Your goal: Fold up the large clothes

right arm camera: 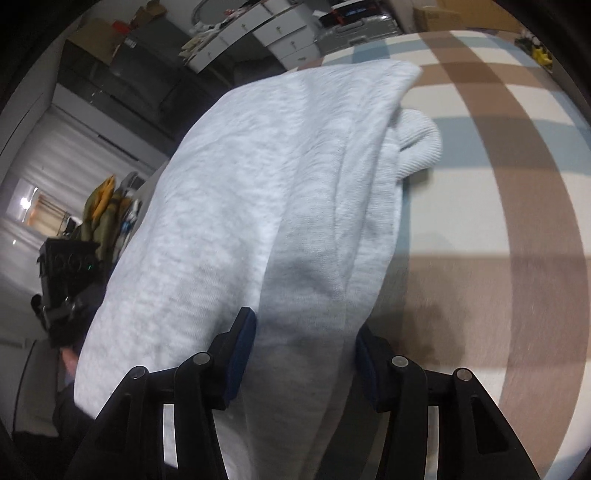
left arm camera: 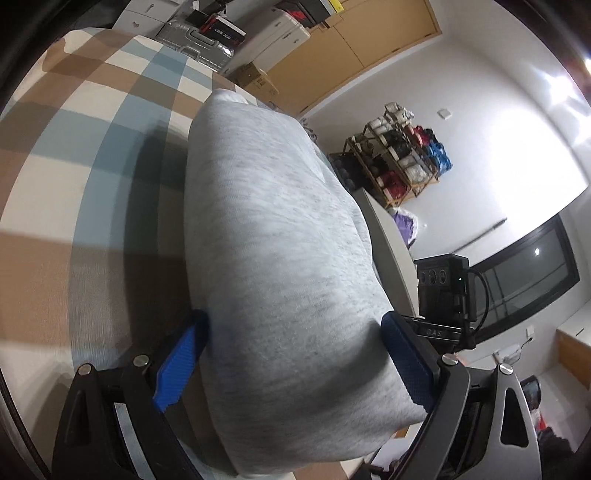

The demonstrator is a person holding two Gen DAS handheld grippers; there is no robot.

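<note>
Cloth fills the middle of both views: a big light gray sweatshirt, soft and thick, folded over into a long bundle. The left claw has its two blue pads pressed against the sides of the bundle, one on each side, so it is closed around a fat wad of the gray cloth and is only as wide as that wad. The right claw does the same thing, with its dark blue pads squeezing the gray sweatshirt between them. From the right wrist view, a ribbed cuff sticks out of the far side of the bundle and sits against the bed. The sweatshirt lies over a bed with a checked cover in brown, cream and blue squares, and the near end of it is in the claws; I cannot tell if that end is lifted off the cover. In the left wrist view, a wooden rack full of bags stands by the white wall, and a dark window is off to the right. White drawers show at the top of the right wrist view. Each view also shows the other claw's black camera box just beside the cloth.
</note>
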